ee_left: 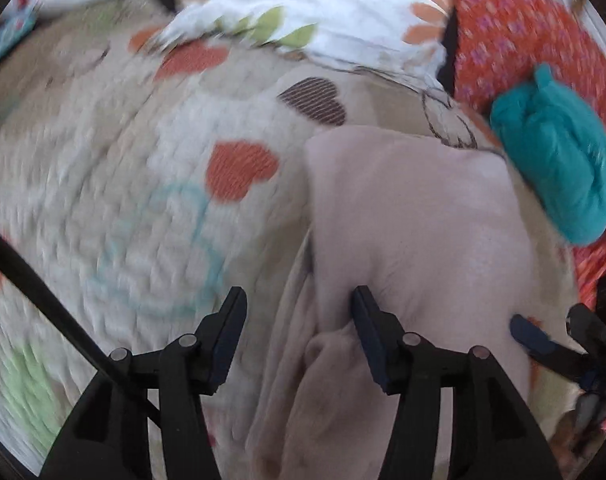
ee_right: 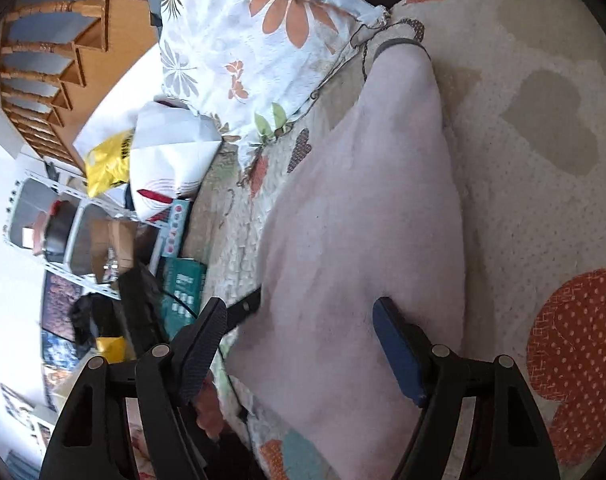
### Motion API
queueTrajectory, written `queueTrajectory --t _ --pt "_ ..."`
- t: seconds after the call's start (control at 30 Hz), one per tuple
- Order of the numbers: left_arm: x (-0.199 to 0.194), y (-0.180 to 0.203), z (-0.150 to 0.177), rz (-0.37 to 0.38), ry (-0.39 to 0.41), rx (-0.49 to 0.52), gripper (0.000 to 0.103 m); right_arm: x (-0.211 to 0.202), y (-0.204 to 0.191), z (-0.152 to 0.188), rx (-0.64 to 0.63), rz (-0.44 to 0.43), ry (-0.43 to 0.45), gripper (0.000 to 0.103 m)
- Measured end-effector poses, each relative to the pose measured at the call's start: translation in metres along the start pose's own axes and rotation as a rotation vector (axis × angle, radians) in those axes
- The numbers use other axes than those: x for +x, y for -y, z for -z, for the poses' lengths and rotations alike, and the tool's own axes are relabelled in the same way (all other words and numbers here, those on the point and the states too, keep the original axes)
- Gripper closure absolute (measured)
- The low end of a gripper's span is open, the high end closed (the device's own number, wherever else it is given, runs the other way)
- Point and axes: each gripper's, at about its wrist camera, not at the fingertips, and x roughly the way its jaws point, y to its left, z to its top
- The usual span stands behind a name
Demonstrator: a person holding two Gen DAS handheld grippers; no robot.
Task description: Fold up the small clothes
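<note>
A pale pink garment [ee_left: 407, 216] lies on a quilted bedspread with heart patches [ee_left: 123, 184]. My left gripper [ee_left: 299, 300] is open over the garment's left edge, where the cloth bunches between the fingers. The right gripper's fingers [ee_left: 531, 336] show at the right edge of the left wrist view. In the right wrist view the same pink garment [ee_right: 363, 220] stretches away from me, and my right gripper [ee_right: 299, 312] is open above its near end, holding nothing.
A teal folded garment [ee_left: 559, 160] rests on an orange patterned cloth [ee_left: 515, 32] at the far right. A white floral pillow [ee_right: 243, 52] lies at the head. Beyond the bed edge stand a shelf rack [ee_right: 63, 232], bags and wooden stairs [ee_right: 55, 40].
</note>
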Motion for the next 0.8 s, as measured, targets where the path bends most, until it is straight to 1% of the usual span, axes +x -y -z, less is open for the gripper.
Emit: queueTrajectory --t 0.07,0.1,0.13,0.17,0.2,0.23,0.27,0.3,0.33,0.4,0.47,0.5,0.53,0.57,0.6,0.63,0.67,0.7,0.73,0.77,0.8 --pt "-0.003 -0.016 0.009 0.006 -0.020 -0.053 0.046 -0.005 0.008 0.001 0.054 -0.029 -0.019 0.024" --pt "-0.005 -0.021 0.011 -0.002 -0.022 -0.068 0.045 -0.009 0.012 0.003 0.083 -0.046 -0.014 0.024" --pt "-0.007 -0.029 0.015 -0.048 -0.024 -0.082 0.046 -0.013 0.015 0.007 0.102 -0.052 -0.008 0.026" --pt "-0.008 -0.034 0.018 -0.108 -0.033 -0.085 0.053 -0.016 0.017 0.010 0.113 -0.040 -0.002 0.028" --pt "-0.009 -0.041 0.022 -0.165 -0.032 -0.080 0.060 -0.020 0.016 0.013 0.112 -0.006 0.011 0.030" --pt "-0.013 -0.045 0.025 -0.168 -0.020 -0.074 0.073 -0.025 0.012 0.015 0.103 0.036 0.031 0.030" --pt "-0.019 -0.047 0.029 -0.170 -0.005 -0.069 0.073 -0.032 0.008 0.018 0.091 0.091 0.052 0.029" --pt "-0.026 -0.049 0.034 -0.166 0.012 -0.067 0.073 -0.039 -0.001 0.022 0.070 0.166 0.080 0.027" --pt "-0.037 -0.048 0.040 -0.145 0.050 -0.058 0.072 -0.045 -0.008 0.026 0.050 0.181 0.100 0.027" --pt "-0.053 -0.043 0.048 -0.110 0.120 -0.030 0.068 -0.048 -0.020 0.032 0.021 0.129 0.110 0.027" --pt "-0.062 -0.035 0.053 -0.079 0.160 -0.006 0.060 -0.045 -0.034 0.039 -0.021 0.071 0.103 0.027" --pt "-0.065 -0.030 0.055 -0.054 0.174 0.008 0.057 -0.036 -0.041 0.045 -0.045 0.025 0.074 0.027" --pt "-0.066 -0.023 0.056 -0.024 0.179 0.036 0.049 -0.028 -0.043 0.048 -0.050 0.010 0.045 0.027" --pt "-0.065 -0.019 0.056 -0.011 0.176 0.058 0.042 -0.015 -0.042 0.053 -0.047 0.008 0.004 0.027" --pt "-0.062 -0.015 0.055 -0.004 0.171 0.080 0.040 -0.006 -0.039 0.056 -0.043 0.028 -0.013 0.027" --pt "-0.057 -0.011 0.056 -0.002 0.162 0.102 0.036 0.003 -0.033 0.057 -0.037 0.068 -0.034 0.027" --pt "-0.049 -0.009 0.056 -0.013 0.137 0.124 0.032 0.015 -0.023 0.058 -0.029 0.144 -0.065 0.032" --pt "-0.042 -0.008 0.055 -0.039 0.108 0.133 0.032 0.019 -0.017 0.057 -0.028 0.185 -0.075 0.039" --pt "-0.032 -0.011 0.055 -0.078 0.066 0.122 0.032 0.016 -0.015 0.056 -0.026 0.198 -0.068 0.046" --pt "-0.028 -0.016 0.054 -0.064 0.049 0.097 0.032 0.014 -0.015 0.054 -0.019 0.195 -0.073 0.046" --pt "-0.028 -0.021 0.054 -0.040 0.043 0.070 0.032 0.008 -0.019 0.052 -0.019 0.222 -0.078 0.046"
